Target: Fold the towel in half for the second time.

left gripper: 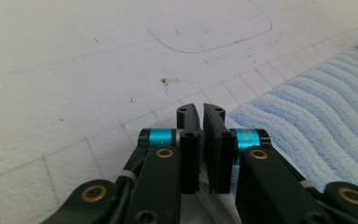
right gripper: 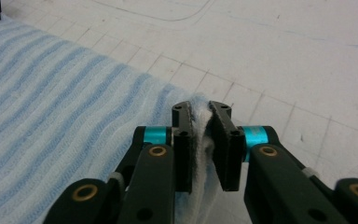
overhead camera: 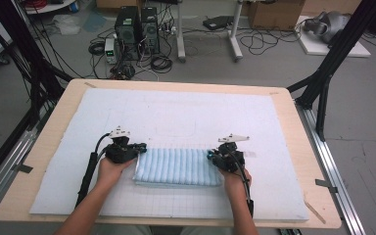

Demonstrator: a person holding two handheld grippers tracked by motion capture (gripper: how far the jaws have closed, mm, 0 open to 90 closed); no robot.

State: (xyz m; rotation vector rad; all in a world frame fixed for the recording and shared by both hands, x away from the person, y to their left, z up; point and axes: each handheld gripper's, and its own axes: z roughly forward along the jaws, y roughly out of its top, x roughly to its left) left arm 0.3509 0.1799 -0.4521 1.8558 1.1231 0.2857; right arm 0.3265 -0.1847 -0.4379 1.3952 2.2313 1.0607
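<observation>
The folded blue towel (overhead camera: 177,167) lies lengthwise along the bench's near edge between the grippers, the right gripper (right gripper: 201,114) pinching its end corner, the left gripper (left gripper: 201,116) closed at the opposite end, cloth unseen between its jaws.

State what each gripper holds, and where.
Right gripper: shut on the blue towel at its far right corner. Left gripper: shut; no cloth visible between its jaws.

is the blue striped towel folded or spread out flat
Folded. The towel lies as a thick narrow strip on the white mat, and the right claw pinches several stacked layers at its corner.
</observation>
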